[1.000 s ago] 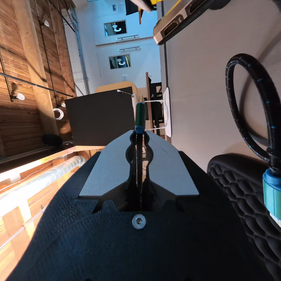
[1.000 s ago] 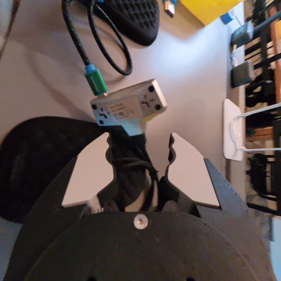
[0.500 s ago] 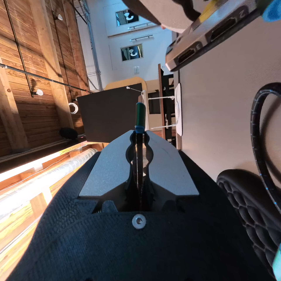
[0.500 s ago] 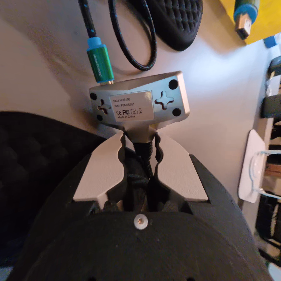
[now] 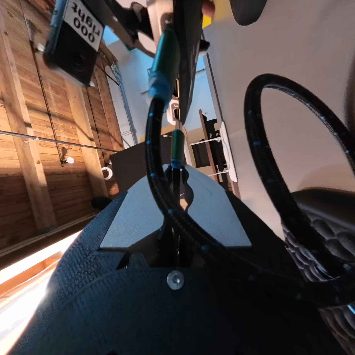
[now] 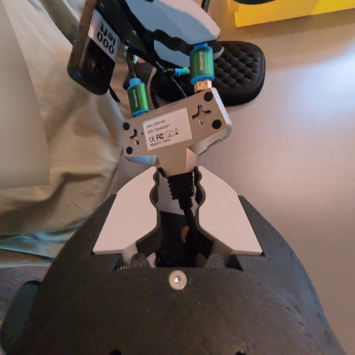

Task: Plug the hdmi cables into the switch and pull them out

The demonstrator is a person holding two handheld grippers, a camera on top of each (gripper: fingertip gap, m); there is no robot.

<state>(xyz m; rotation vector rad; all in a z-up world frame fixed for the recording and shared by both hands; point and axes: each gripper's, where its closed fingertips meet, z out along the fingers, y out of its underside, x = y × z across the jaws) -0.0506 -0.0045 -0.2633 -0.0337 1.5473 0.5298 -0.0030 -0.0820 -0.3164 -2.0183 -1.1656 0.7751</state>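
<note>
- The switch (image 6: 176, 128), a small silver box, is held up off the counter (image 6: 288, 153) with its labelled underside facing the right wrist camera; in the left wrist view it shows edge-on as a dark slab (image 5: 189, 57) with open ports along its edge.
- The right tool (image 6: 176, 172) is clamped on the switch's neck, where a ribbed black strain relief and its lead (image 6: 189, 215) run back between the fingers.
- One green plug (image 6: 138, 99) with blue collars sits seated in the switch's far edge, on the left end; its braided black cable (image 5: 153, 153) curves down across the left tool's fingers.
- A second green plug (image 6: 201, 65) stands at the right end of that edge, its gold tip touching or just entering a port; how far in it goes cannot be told.
- The left tool (image 5: 176, 169) is closed on this second plug's cable just behind the blue collar, so the plug (image 5: 177, 144) juts straight out past the fingertips.
- In the right wrist view the left tool (image 6: 192, 46) appears beyond the switch, white-fingered, with a black camera block (image 6: 92, 65) beside it.
- A third, smaller green plug end (image 6: 181, 72) shows behind the switch, between the two others.
- A loop of braided cable (image 5: 288, 153) arcs over the counter at the right of the left wrist view.
- A black quilted pad (image 6: 242, 73) lies on the counter behind the switch.
- A yellow box (image 6: 288, 11) sits farther back.
- Pale cloth (image 6: 76, 153) fills the left of the right wrist view.
</note>
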